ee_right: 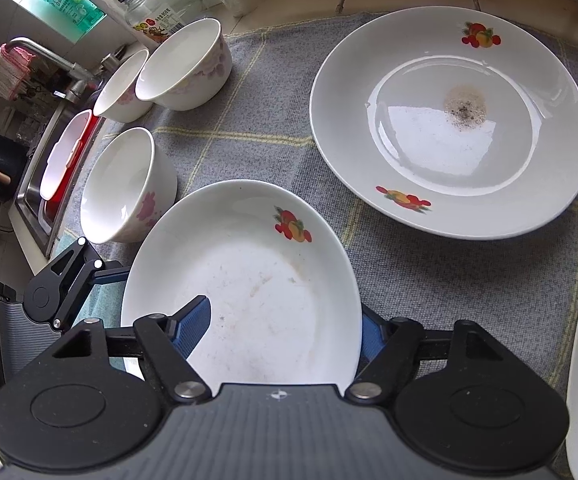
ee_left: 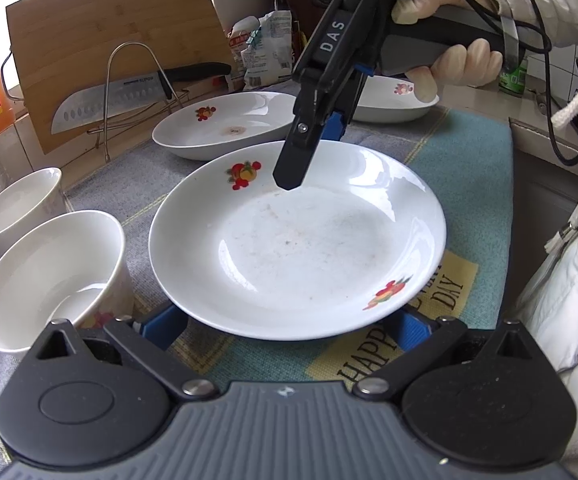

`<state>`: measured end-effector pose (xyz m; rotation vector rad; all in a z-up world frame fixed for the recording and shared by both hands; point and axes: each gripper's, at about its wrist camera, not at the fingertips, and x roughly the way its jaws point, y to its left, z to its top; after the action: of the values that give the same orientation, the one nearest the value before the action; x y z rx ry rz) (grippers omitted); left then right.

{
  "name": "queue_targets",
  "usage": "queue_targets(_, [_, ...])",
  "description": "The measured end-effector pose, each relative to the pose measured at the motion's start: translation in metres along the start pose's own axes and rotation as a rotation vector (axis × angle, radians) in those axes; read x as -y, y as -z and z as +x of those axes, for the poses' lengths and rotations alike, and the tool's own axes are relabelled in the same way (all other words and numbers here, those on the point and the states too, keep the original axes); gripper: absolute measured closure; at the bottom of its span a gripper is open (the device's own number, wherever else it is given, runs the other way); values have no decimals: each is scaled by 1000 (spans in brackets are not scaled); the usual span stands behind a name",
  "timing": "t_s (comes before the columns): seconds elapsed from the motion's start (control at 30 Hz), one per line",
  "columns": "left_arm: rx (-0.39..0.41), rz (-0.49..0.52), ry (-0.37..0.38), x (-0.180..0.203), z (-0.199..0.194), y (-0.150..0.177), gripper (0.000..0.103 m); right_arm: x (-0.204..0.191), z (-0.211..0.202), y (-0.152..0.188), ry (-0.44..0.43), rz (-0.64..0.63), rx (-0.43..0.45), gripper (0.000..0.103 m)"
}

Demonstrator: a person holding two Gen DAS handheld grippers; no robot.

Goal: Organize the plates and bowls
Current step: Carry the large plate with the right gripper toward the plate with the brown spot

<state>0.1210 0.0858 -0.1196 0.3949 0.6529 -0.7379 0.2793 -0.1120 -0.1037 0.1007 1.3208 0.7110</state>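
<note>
Steeply tilted right tongs (ee_left: 309, 152) straddle plate (ee_left: 297, 240) rim.

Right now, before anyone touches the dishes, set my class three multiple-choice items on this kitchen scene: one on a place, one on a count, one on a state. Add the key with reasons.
1. Where is the knife?
A. In a bowl
B. In the wire rack in front of the cutting board
C. On the nearest plate

2. How many white bowls does the right wrist view show on the cloth?
A. One
B. Three
C. Five

3. In what state is the far plate in that view?
A. Broken in half
B. Upside down
C. Upright, with a brownish stain at its centre

Key: 1 B, the blade sits in the rack's wires. 2 B, two are side by side and one is nearer. 3 C, the speckled patch lies in its hollow.
</note>
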Motion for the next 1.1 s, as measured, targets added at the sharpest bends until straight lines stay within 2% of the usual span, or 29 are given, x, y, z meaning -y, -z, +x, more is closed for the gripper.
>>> queue_targets(0.1, [-5,-1,2,-1,0,0,0,-4,-1,3,35,-28,3,30])
queue_targets(0.2, [-6,2,7,-2,0,-1,1,-1,-3,4,31,-21,8,35])
queue_targets(0.33, [-3,4,7,-1,1,-1,1,6,-5,4,-2,-1,29,35])
queue_targets(0.5, [-9,4,10,-1,-1,-1,3,0,-5,9,25,-27,33,35])
queue_targets(1.1, [-23,29,5,4,-8,-17,5,-3,-22,17,39,-65,53,35])
